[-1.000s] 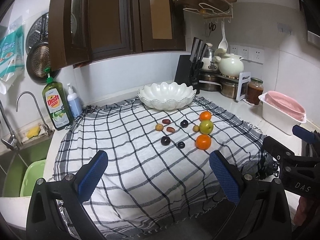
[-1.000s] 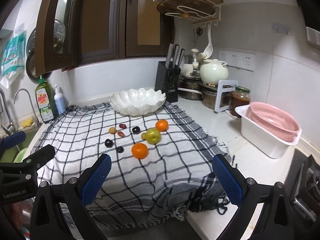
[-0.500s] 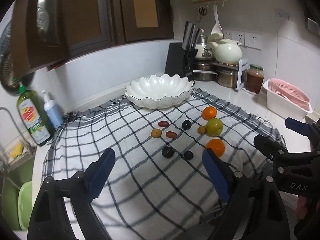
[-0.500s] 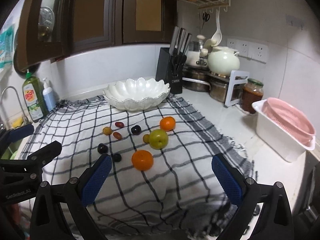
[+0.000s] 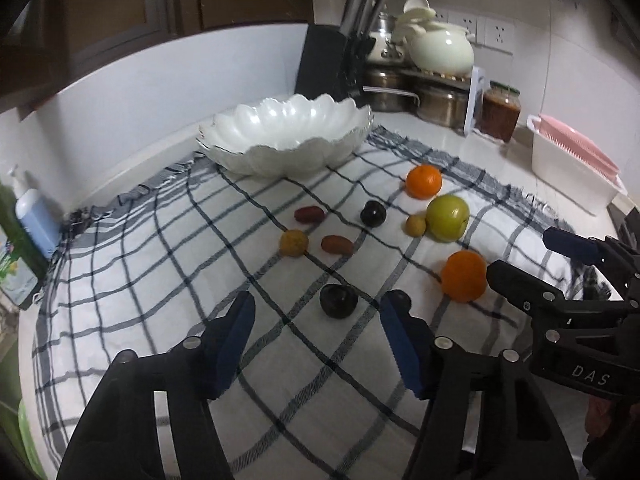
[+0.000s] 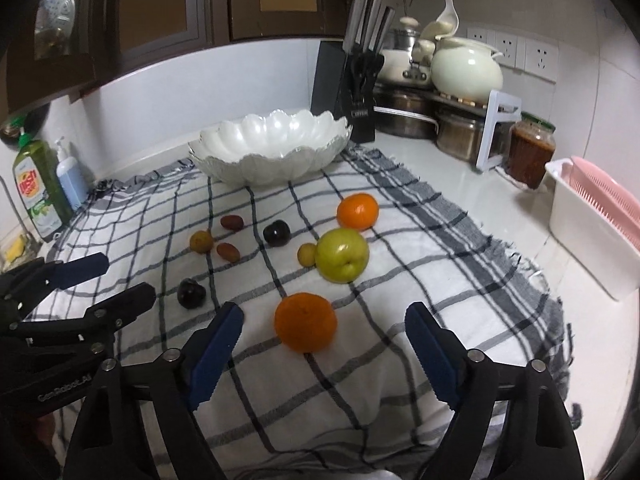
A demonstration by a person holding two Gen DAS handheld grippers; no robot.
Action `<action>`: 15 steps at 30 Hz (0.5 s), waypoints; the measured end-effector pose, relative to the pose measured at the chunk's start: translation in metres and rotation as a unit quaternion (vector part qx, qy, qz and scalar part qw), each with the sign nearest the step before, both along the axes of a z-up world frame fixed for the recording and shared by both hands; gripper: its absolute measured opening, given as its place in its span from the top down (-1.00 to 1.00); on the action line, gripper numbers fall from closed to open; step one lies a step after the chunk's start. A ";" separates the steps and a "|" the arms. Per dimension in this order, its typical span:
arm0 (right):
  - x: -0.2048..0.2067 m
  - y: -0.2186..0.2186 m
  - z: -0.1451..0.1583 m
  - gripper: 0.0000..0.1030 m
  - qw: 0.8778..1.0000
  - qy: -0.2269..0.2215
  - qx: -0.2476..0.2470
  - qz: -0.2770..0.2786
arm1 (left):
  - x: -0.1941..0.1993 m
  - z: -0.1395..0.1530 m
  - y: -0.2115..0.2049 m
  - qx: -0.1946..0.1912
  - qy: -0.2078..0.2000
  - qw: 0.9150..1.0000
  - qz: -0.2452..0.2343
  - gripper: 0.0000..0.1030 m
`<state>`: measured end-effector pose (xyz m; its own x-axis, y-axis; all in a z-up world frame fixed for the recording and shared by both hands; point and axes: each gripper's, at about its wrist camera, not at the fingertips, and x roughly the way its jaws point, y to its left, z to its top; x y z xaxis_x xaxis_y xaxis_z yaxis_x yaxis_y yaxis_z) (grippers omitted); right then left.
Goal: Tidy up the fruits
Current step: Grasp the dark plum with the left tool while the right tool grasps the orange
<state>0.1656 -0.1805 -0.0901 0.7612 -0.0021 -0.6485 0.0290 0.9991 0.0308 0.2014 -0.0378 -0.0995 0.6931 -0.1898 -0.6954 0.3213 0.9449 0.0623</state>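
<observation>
Checked woven cloth carries a scalloped white glossy bowl and round fruit — your left gripper and right gripper are closing, nothing clamped.

The room was dim and cool-toned, with light falling from overhead. Soft glare sat on my white bowl and on the pale bench beside the checked cloth. The near orange threw a short, faint shadow. Both fisheye views bowed straight lines and went black at the corners. The dark cabinets smeared with blur in my left view; my fingers stayed fairly sharp.
</observation>
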 end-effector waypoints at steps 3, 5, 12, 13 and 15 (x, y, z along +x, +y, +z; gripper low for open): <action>0.008 0.002 -0.010 -0.54 1.000 0.015 0.004 0.006 | 0.009 -0.010 -0.003 0.004 0.012 1.000 -0.007 -0.09; 0.012 0.002 -0.015 -0.50 1.000 0.021 0.010 0.010 | 0.014 -0.016 -0.004 0.003 0.022 1.000 -0.010 -0.07; 0.026 -0.001 -0.027 -0.41 0.999 0.039 0.017 0.027 | 0.028 -0.031 -0.010 0.003 0.041 0.999 -0.008 0.13; 0.027 -0.001 -0.029 -0.40 0.999 0.041 0.019 0.029 | 0.029 -0.033 -0.012 0.004 0.044 0.999 -0.010 0.16; 0.029 0.000 -0.031 -0.38 0.998 0.044 0.019 0.033 | 0.031 -0.037 -0.013 0.004 0.051 0.999 -0.010 0.20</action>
